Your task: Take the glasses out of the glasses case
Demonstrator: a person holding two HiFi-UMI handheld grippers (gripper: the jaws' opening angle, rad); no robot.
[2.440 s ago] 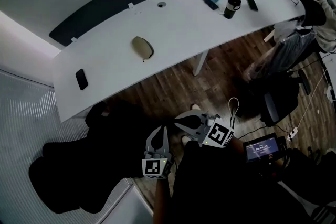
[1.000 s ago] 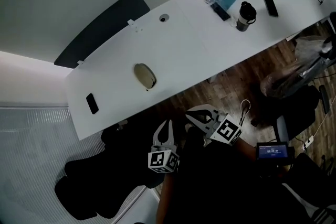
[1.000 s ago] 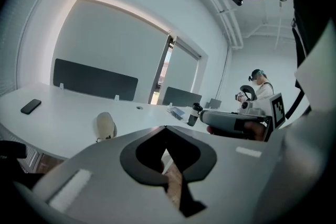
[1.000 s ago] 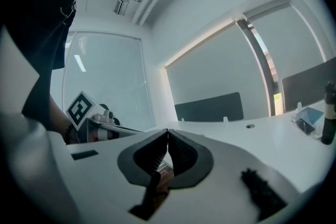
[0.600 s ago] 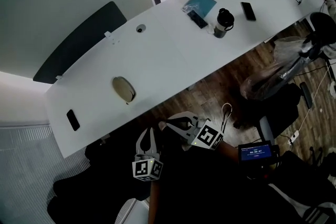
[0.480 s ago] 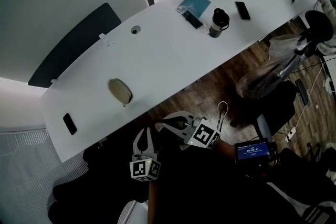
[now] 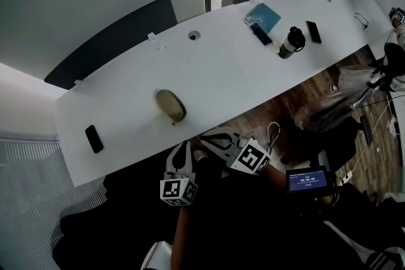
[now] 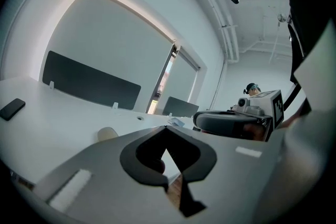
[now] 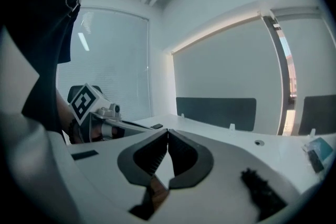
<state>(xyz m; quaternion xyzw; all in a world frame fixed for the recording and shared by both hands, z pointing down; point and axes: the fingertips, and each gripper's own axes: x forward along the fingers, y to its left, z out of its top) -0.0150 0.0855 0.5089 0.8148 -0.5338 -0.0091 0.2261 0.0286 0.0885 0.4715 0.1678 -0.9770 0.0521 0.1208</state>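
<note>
Jaws closed, empty, on left gripper [image 7: 185,150] and right gripper [image 7: 207,138]; glasses case [image 7: 170,105] ahead of both on table [image 7: 228,66]; screen [image 7: 307,179] digits illegible.

A long white table [image 7: 234,63] curves from the near left to the far right. At its left end a black phone [image 7: 93,138] lies flat, well apart from everything else. A round cable hole [image 7: 193,36] sits near the far edge. Farther right lies a teal booklet [image 7: 265,11] with a second dark phone [image 7: 261,35] at its near corner. Just right of them a dark lidded travel mug [image 7: 293,41] stands upright, with a third phone [image 7: 312,31] beside it. Dark divider panels [image 7: 114,41] stand along the table's far side. A brown wooden floor [image 7: 272,114] shows under the table. At the near right a small lit screen [image 7: 308,179] glows blue.
</note>
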